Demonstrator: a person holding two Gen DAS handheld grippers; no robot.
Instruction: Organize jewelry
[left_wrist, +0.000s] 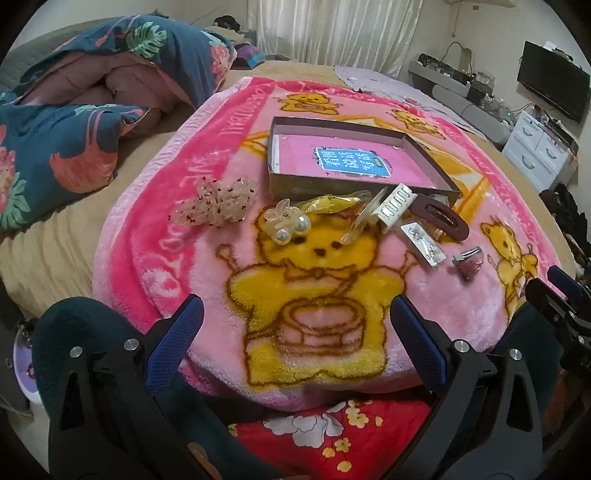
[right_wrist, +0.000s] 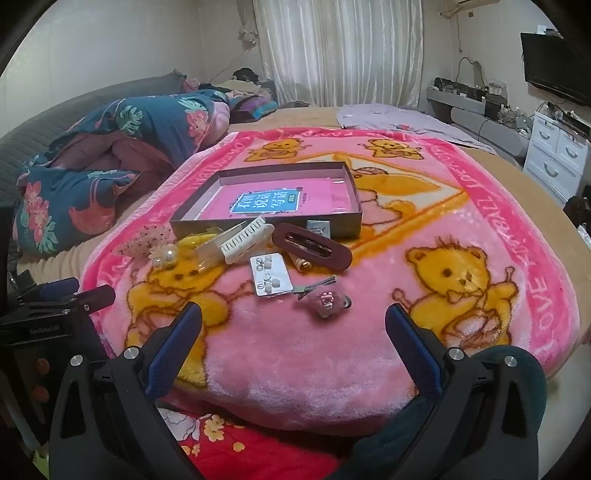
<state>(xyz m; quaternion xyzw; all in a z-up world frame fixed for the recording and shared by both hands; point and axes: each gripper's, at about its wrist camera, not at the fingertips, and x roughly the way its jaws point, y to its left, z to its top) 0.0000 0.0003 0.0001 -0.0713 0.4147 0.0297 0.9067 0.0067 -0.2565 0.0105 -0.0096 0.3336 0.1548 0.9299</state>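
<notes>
An open shallow box (left_wrist: 354, 129) (right_wrist: 266, 221) with a pink book inside lies on the pink bear blanket (left_wrist: 424, 295) (right_wrist: 295, 350). In front of it lie hair accessories: a beaded clear clip (left_wrist: 218, 201), a pearl clip (left_wrist: 286, 225) (right_wrist: 166, 254), a yellow packet (left_wrist: 330, 204), a white claw clip (left_wrist: 393, 206) (right_wrist: 245, 238), a maroon oval clip (left_wrist: 441, 218) (right_wrist: 312, 248), an earring card (left_wrist: 424, 243) (right_wrist: 271, 278) and a small pink clip (left_wrist: 467, 260) (right_wrist: 327, 299). My left gripper (left_wrist: 295, 314) and right gripper (right_wrist: 293, 321) are open and empty, near the blanket's front edge.
A folded floral quilt (left_wrist: 85, 110) (right_wrist: 110, 147) lies at the left on the bed. White drawers (left_wrist: 539, 147) (right_wrist: 557, 155), a TV (left_wrist: 550, 85) and cluttered shelves stand at the right. A red floral cloth (left_wrist: 332, 435) lies under the blanket's near edge.
</notes>
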